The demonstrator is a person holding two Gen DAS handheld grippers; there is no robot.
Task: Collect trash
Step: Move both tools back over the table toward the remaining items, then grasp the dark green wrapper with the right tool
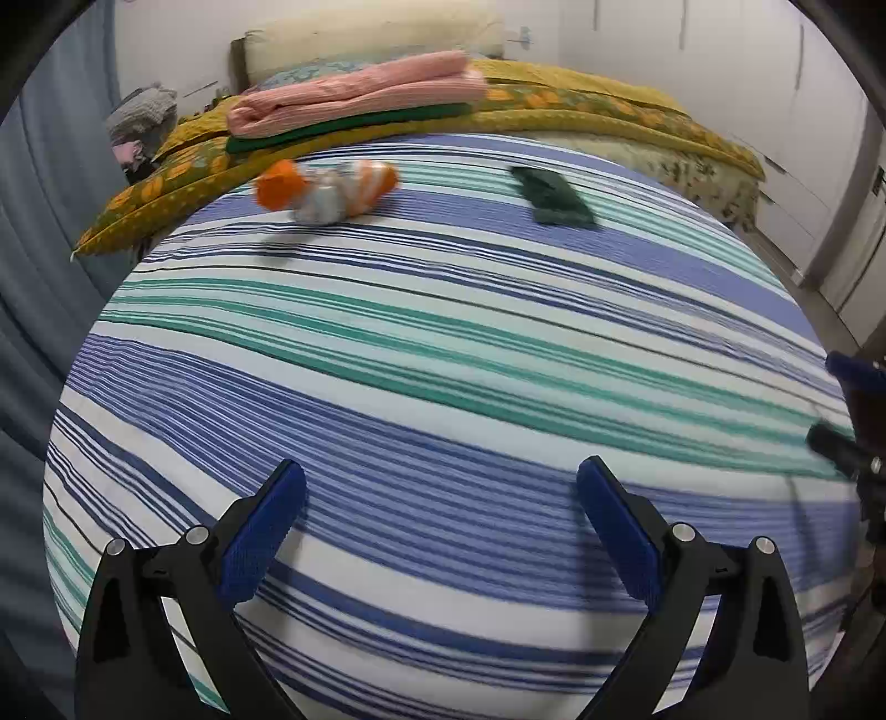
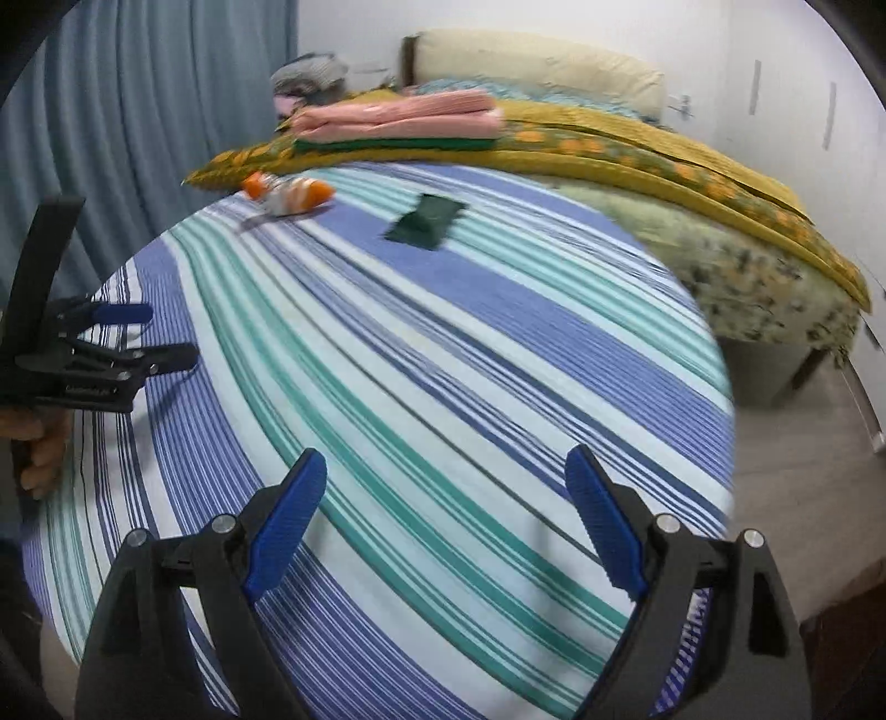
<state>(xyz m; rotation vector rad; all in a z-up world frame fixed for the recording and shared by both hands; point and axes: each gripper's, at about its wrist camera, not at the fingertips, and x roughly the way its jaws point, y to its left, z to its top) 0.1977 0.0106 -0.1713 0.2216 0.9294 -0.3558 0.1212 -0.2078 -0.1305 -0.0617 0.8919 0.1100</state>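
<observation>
An orange and white crumpled wrapper [image 1: 326, 191] lies at the far side of a round table with a striped cloth [image 1: 443, 387]; it also shows in the right wrist view [image 2: 288, 196]. A dark green packet [image 1: 551, 195] lies to its right, and shows in the right wrist view [image 2: 429, 219]. My left gripper [image 1: 440, 526] is open and empty above the near part of the table, far from both. My right gripper [image 2: 446, 515] is open and empty, also near. The left gripper shows at the left of the right wrist view [image 2: 138, 338].
Behind the table stands a bed with a yellow patterned cover [image 1: 609, 111], folded pink and green cloths [image 1: 354, 105] and a pillow [image 1: 376, 39]. Blue curtains [image 2: 138, 111] hang on the left. White cupboards [image 1: 775, 138] line the right. Floor [image 2: 803, 454] shows at the right.
</observation>
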